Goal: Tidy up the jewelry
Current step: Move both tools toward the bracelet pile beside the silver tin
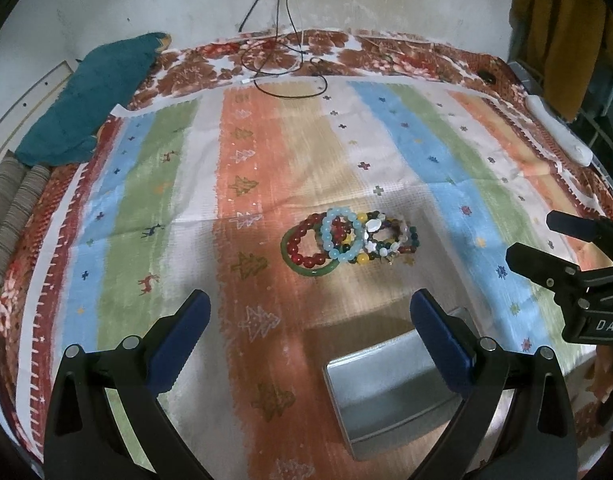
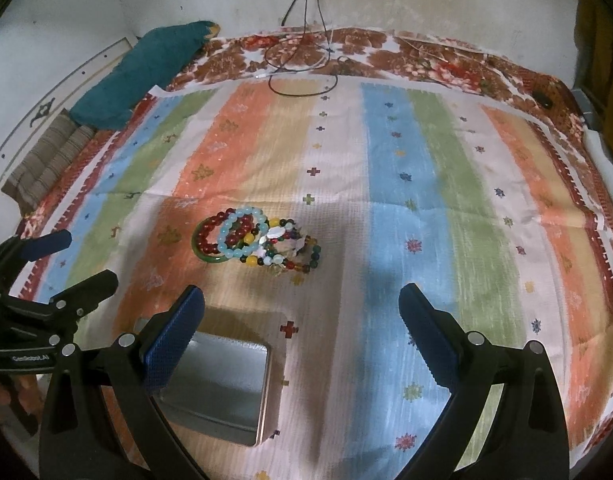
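Both claws are held above a cloth striped in orange, beige, white, blue and green [image 1: 386, 132], spread over a red floral bedspread [image 1: 386, 56]; whether the surface beneath is a bed or a tabletop cannot be told. The left claw [image 1: 310, 344] is released, its blue-padded fingers [image 1: 182, 340] wide apart with nothing between them. The right claw [image 2: 302, 340] is likewise released and grips nothing. The jewelry forms one overlapping heap of bracelets [image 1: 350, 240] lying on the orange and beige stripes at about 12 o'clock from the left claw and about 11 o'clock from the right claw. Within the heap, a green bangle [image 1: 310, 270] sits at the 9 o'clock side, a dark red bead bracelet [image 1: 306, 240] lies across it, a pale blue bead bracelet [image 1: 342, 234] overlaps the red one, and a tangle of mixed-colour bead strands [image 1: 390, 240] occupies the 3 o'clock side. An open, square, silver metal tin [image 2: 226, 392] rests on the cloth at 6 o'clock from the heap, apart from it; its interior shows no contents. A folded teal cloth [image 1: 94, 100] lies at the far 10 o'clock corner, and black cables [image 1: 290, 68] hang down the wall onto the bedspread at 12 o'clock.
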`<state>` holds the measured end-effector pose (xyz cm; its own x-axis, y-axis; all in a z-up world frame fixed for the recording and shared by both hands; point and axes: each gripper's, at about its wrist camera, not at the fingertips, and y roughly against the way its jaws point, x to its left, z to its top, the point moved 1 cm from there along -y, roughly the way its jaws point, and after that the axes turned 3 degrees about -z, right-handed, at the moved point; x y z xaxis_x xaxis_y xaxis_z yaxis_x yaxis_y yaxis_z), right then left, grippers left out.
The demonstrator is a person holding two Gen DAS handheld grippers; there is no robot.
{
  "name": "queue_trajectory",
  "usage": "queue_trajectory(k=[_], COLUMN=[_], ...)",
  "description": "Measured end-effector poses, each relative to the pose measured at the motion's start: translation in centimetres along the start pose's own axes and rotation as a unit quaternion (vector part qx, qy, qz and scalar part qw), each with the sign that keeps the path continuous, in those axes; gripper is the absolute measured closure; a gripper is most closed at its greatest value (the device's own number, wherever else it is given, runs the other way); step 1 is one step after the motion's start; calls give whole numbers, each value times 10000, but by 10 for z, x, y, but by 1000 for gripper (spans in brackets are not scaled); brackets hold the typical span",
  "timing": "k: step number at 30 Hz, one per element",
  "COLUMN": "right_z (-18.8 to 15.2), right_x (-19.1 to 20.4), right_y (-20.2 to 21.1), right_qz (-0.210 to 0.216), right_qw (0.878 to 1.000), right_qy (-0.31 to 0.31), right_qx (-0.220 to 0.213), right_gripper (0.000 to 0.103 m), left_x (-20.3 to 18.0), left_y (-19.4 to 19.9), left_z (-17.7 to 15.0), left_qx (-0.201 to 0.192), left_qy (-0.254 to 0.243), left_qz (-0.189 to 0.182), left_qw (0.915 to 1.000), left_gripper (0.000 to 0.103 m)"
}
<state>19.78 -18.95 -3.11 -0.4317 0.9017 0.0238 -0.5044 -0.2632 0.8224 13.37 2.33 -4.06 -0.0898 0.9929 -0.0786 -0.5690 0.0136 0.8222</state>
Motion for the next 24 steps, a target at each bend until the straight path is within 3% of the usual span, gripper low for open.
queue_trajectory(k=[15, 24], right_z=[16, 24], right_x=[-2, -2], right_y=[-44, -63], right_qz=[10, -12], right_qw=[9990, 9981], right_qy=[-132, -158], right_qx=[435, 589], right_gripper=[4, 4], left_x=[9, 16], left_y=[-41, -72], left_z=[20, 25], left_qx=[297, 547], left_qy=[83, 258], left_qz=[-15, -176], left_qw=[9995, 9980], left_gripper=[10, 22])
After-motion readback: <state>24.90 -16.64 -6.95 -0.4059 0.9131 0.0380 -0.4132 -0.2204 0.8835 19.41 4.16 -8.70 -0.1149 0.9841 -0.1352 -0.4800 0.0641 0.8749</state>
